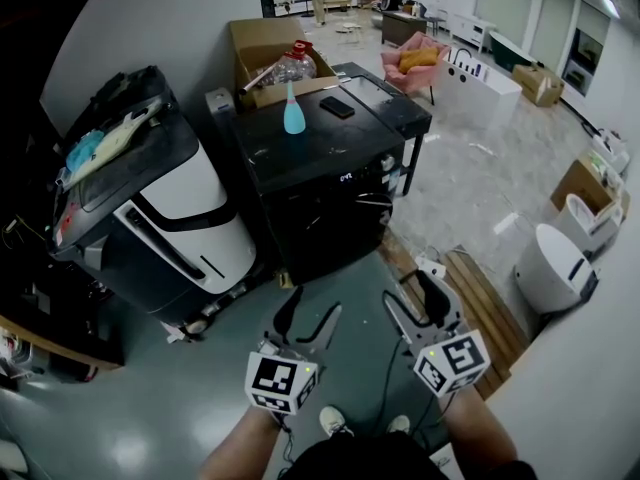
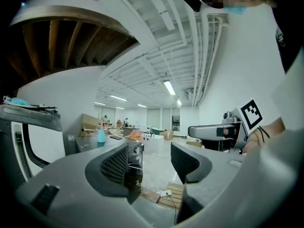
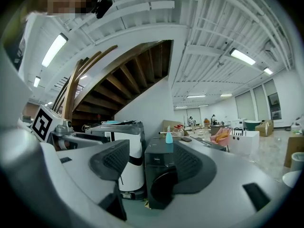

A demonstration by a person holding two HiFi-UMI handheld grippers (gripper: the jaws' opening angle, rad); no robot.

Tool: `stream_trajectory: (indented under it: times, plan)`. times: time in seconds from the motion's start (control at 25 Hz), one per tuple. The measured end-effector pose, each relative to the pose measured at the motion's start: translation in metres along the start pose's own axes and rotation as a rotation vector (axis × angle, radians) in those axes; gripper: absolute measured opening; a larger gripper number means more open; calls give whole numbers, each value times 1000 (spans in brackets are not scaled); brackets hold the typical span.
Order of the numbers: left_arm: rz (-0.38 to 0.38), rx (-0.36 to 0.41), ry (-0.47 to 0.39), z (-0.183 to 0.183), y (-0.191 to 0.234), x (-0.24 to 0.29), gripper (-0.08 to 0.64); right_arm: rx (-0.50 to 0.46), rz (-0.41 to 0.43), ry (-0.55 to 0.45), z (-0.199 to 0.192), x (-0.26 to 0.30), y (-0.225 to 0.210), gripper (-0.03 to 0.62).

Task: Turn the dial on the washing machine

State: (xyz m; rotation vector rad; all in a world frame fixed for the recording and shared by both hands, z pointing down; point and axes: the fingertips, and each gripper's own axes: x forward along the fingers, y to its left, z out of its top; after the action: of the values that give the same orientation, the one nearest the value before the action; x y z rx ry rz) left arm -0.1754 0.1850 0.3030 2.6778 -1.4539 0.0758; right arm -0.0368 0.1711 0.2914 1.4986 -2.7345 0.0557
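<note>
Left gripper (image 1: pixel 312 313) jaws apart, empty. Right gripper (image 1: pixel 410 293) jaws apart, empty. Black washing machine (image 1: pixel 320 208) ahead of both grippers, not touching. Blue spray bottle (image 1: pixel 293 111) on its top.

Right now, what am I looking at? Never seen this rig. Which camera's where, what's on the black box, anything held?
No robot arm: a person holds a two-jaw gripper in each hand. The head view looks down from the person's head and shows the left gripper and right gripper, each with a marker cube. The other two views ride on the grippers and look along their jaws. Both are open, nothing held. The black box ahead is the washer. On its top stand a blue spray bottle and a flat dark thing, maybe a phone. Neither gripper touches the washer.
</note>
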Motion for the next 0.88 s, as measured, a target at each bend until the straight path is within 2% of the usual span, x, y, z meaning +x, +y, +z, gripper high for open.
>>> stream_trajectory:
  times: [0.52,0.88]
  plan:
    - [-15,-11,-3,1,30,8,272,0,-14,-1,1,27,2,291]
    - [25,-1,1,1,27,52,275,16,30,0,-4,49,-47,294]
